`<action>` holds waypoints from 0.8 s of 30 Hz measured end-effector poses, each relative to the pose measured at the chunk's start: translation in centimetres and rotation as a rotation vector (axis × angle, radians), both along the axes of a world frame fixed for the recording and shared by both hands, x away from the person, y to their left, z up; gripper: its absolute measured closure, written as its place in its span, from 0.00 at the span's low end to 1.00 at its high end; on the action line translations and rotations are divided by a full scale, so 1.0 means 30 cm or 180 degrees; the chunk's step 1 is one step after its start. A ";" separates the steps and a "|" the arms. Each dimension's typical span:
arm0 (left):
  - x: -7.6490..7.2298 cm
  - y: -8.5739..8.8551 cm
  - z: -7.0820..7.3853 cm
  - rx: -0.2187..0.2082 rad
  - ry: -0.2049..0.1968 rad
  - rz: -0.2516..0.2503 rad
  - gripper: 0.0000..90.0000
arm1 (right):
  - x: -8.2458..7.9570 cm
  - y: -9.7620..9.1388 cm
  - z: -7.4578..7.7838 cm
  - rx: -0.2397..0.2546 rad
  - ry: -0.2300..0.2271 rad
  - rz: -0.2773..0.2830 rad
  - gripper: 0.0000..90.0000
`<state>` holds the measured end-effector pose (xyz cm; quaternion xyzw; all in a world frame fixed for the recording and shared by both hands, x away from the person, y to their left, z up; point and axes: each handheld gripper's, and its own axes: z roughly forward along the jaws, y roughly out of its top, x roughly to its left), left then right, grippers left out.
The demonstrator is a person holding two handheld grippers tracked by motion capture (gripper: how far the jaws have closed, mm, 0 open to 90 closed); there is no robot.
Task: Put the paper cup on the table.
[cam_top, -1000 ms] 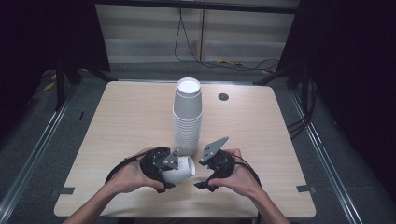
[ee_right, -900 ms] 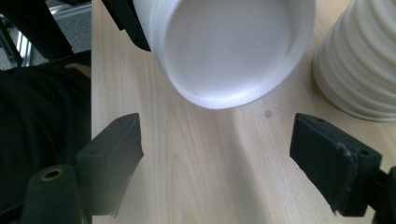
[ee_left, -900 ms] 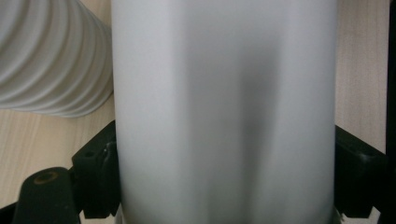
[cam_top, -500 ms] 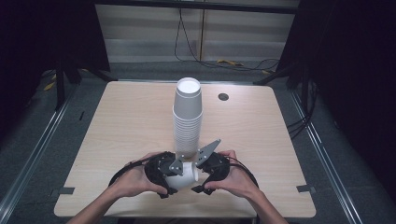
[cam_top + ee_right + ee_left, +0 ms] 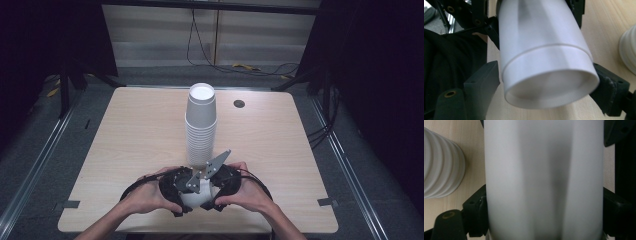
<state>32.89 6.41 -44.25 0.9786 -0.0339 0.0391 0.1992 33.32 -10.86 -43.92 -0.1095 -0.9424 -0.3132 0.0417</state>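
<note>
A: What's being worked on?

B: A white paper cup (image 5: 544,57), lying on its side at the near edge of the table (image 5: 130,130), between both hands. In the right gripper view a seam rings its wall partway along, so it looks like two cups nested, one pushed into the other

A: And how is it held?

B: The left gripper (image 5: 181,194) has its black jaws against both sides of the cup body, closed in on it as far as the wall allows; in the left gripper view the white wall runs from one jaw to the other. The right gripper (image 5: 214,192) comes from the opposite end, and its jaws flank the end facing its camera, which I take for the base. They sit close to the wall, but whether they press on it I cannot tell

A: Why grip from both ends?

B: My guess is to pull the nested pair apart: one tool steadies one cup while the other draws its mate off along the axis. Holding it low near the body keeps it under control

A: Anything else nearby?

B: The tall stack of cups (image 5: 201,125) stands upright just beyond the grippers, apart from them, and a small dark disc (image 5: 239,103) lies at the far edge
</note>
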 end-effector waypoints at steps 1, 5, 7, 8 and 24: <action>0.005 -0.005 -0.004 0.0020 0.0039 -0.0083 0.17 | 0.001 0.004 -0.003 0.0027 0.0026 0.0005 0.18; -0.002 -0.009 -0.007 0.0009 0.0017 -0.0049 0.17 | 0.000 0.005 -0.001 0.0061 0.0017 -0.0026 0.21; -0.004 -0.010 -0.002 -0.0003 -0.0013 -0.0067 0.17 | 0.000 0.006 0.002 0.0080 0.0034 -0.0004 0.20; -0.005 -0.010 -0.002 -0.0014 -0.0001 -0.0063 0.17 | -0.001 0.007 0.004 0.0080 0.0032 -0.0003 0.20; -0.005 -0.005 -0.005 -0.0091 0.0045 -0.0150 0.17 | -0.010 0.011 -0.002 0.0086 -0.0031 0.0011 0.24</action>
